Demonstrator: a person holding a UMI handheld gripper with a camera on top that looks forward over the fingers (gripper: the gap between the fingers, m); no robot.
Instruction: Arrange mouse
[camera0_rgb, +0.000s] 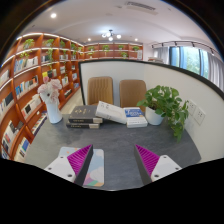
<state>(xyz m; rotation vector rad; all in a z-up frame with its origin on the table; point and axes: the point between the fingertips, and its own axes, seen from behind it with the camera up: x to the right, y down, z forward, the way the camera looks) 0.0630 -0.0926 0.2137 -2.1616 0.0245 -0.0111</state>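
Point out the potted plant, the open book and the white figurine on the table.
potted plant (165, 103), gripper view, on its leaves.
open book (112, 111), gripper view, on its left page.
white figurine (50, 100), gripper view, on its body.

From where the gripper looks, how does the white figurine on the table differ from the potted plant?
The white figurine stands beyond the left finger, by the bookshelves; the potted plant stands beyond the right finger, near the white wall. The figurine is pale and narrow, while the plant is green, leafy and spreads wider. The figurine rests directly on the table; the plant sits in a white pot. Both stand upright on the grey table, beyond the open gripper.
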